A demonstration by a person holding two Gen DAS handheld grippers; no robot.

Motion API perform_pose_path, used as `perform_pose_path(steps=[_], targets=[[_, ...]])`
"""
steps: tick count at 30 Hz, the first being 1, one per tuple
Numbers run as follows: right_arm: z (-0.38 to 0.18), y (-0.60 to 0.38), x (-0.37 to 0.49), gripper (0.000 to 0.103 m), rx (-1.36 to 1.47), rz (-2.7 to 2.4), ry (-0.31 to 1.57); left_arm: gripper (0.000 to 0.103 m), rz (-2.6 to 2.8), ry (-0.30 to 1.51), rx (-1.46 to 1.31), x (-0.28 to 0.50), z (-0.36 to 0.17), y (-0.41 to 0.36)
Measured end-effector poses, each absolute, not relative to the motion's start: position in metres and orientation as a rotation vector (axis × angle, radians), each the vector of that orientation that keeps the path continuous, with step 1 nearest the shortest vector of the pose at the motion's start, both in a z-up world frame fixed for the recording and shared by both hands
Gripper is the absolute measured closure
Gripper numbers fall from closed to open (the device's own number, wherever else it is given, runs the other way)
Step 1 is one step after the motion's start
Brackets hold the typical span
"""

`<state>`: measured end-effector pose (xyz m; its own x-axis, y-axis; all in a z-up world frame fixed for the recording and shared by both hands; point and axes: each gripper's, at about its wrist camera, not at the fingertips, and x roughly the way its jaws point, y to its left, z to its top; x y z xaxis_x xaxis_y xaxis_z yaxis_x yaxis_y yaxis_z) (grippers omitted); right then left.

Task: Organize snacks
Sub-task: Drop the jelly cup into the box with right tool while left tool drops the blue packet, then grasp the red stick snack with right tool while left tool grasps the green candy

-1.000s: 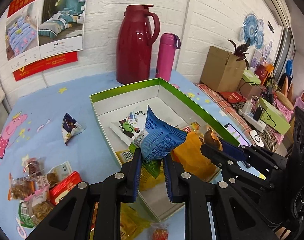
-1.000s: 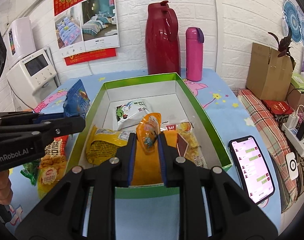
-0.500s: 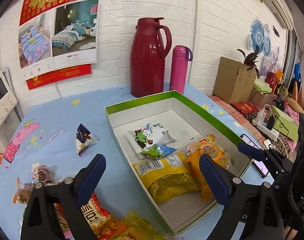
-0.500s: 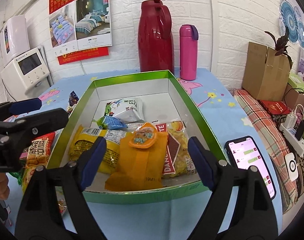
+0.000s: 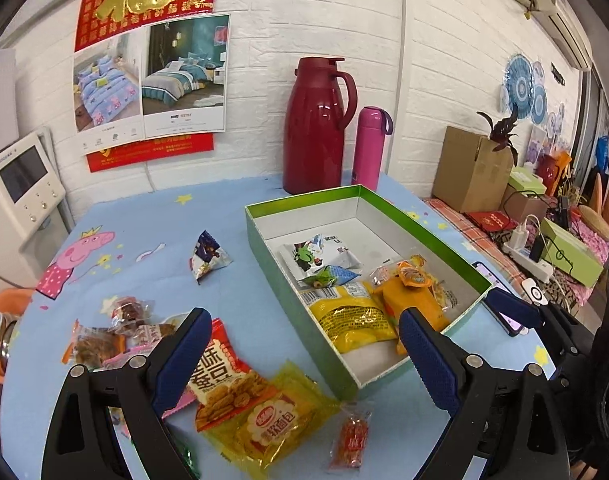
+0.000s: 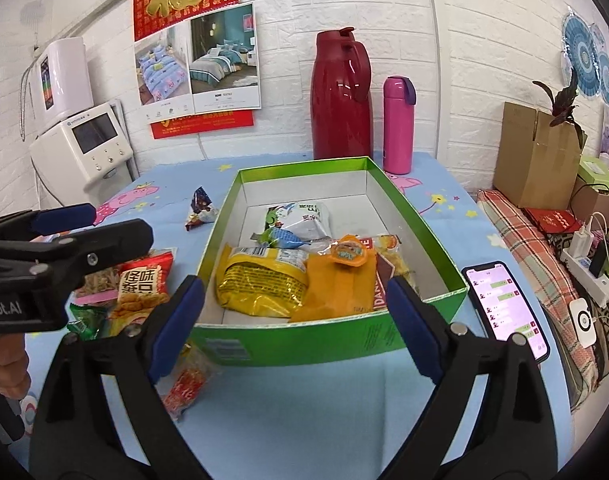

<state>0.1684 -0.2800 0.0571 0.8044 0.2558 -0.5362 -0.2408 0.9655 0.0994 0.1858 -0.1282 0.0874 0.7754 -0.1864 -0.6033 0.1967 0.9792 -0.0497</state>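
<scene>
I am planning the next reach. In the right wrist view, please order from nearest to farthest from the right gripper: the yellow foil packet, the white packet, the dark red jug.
From the right gripper:
1. Yellow foil packet, front of green box.
2. White packet, mid-box.
3. Dark red jug, by the wall.

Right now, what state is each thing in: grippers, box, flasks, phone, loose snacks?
left gripper: open, empty
right gripper: open, empty
green box: lidless, partly filled with snacks
red jug: upright, lid shut
pink bottle: upright, capped
phone: flat, screen lit
triangular packet: sealed, outside box
red snack bag: sealed, outside box
</scene>
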Motion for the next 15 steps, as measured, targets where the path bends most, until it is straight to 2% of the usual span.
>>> perform_pose_path(steps=[8, 15], targets=[[0.046, -0.269, 0.137, 0.011, 0.065, 0.295, 0.627, 0.007, -0.184, 0.665, -0.003, 0.149, 0.085, -0.105], [0.023, -0.257, 0.123, 0.011, 0.101, 0.328, 0.740, 0.007, -0.077, 0.765, -0.063, 0.119, 0.051, -0.050]])
